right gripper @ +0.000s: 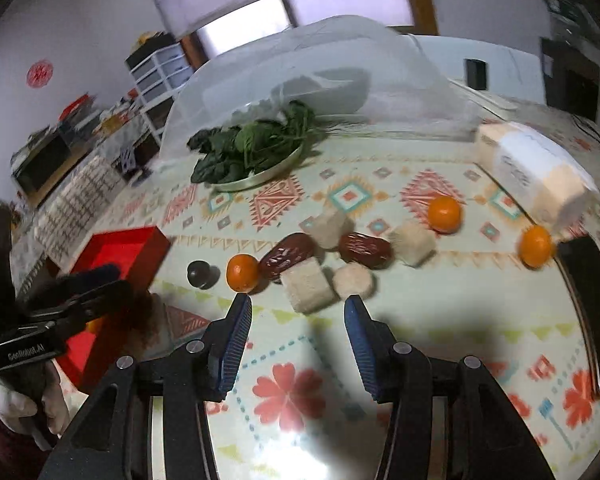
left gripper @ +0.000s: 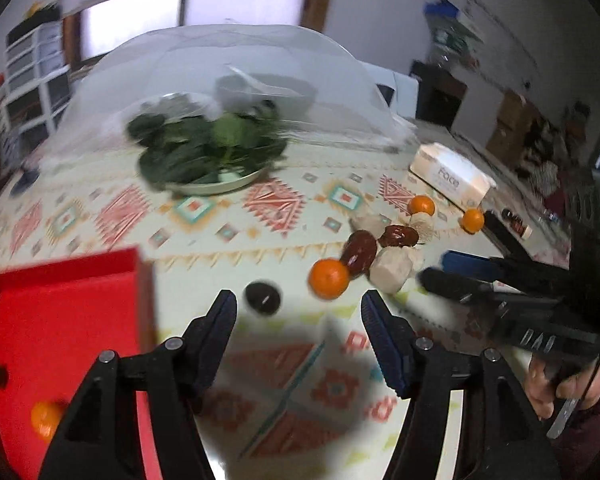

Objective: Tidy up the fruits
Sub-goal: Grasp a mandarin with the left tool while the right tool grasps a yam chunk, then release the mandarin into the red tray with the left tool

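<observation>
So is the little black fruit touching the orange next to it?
Apart. The right wrist view shows patterned tablecloth between the black fruit and the orange.

Open, empty left gripper (left gripper: 298, 312) above patterned tablecloth (left gripper: 204, 220), red tray (left gripper: 60, 300) beside, orange (left gripper: 329, 279) ahead.

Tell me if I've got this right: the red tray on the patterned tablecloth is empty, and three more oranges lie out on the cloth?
Not quite. The red tray is not empty: the left wrist view shows one orange already inside it. The rest holds: three oranges lie out on the tablecloth.
</observation>
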The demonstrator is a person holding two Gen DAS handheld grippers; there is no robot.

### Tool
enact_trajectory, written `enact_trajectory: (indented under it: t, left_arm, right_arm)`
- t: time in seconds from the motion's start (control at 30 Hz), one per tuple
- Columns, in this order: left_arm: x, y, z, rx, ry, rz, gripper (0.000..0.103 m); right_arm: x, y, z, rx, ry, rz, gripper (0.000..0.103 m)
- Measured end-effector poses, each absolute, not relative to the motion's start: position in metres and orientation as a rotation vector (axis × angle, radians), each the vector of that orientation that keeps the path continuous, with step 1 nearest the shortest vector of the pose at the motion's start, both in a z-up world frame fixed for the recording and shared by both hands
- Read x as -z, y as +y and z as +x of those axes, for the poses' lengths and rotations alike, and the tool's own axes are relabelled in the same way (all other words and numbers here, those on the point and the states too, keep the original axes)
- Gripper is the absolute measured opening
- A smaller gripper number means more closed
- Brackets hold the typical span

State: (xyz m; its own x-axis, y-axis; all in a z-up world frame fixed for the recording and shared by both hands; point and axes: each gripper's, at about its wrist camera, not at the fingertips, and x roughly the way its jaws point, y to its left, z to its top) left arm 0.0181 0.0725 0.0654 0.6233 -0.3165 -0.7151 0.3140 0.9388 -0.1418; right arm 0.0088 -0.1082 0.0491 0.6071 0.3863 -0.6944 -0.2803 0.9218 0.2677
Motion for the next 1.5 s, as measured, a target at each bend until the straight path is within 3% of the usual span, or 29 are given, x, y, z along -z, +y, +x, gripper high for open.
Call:
enact_trajectory:
  t: [0.27, 0.4, 0.93, 0.97, 1.0, 1.07, 1.5]
  left_arm:
    - [-0.033, 0.041, 0.058, 0.350, 0.899, 0.112, 0.053]
    - [-0.029, 0.036, 0.064, 0.354, 0.898, 0.113, 0.053]
    - [-0.016, 0.005, 0.065, 0.425, 0.925, 0.237, 0.053]
    - [-0.013, 0.002, 0.066, 0.419, 0.928, 0.249, 0.051]
    - [-0.012, 0.001, 0.068, 0.412, 0.928, 0.251, 0.040]
    - [-0.011, 0.003, 0.070, 0.395, 0.930, 0.243, 0.030]
    - [-0.076, 0.091, 0.012, 0.338, 0.806, 0.002, 0.029]
  right_arm:
    - [-0.028, -0.088, 0.035, -0.370, 0.826, -0.009, 0.043]
    - [-0.027, -0.089, 0.039, -0.367, 0.825, -0.007, 0.038]
    - [-0.028, -0.108, 0.024, -0.448, 0.890, 0.105, 0.034]
    - [-0.028, -0.111, 0.022, -0.450, 0.891, 0.113, 0.035]
    - [-0.029, -0.114, 0.020, -0.450, 0.891, 0.119, 0.035]
    - [-0.029, -0.118, 0.016, -0.447, 0.894, 0.128, 0.035]
    - [-0.067, -0.085, -0.014, -0.527, 0.842, 0.142, 0.035]
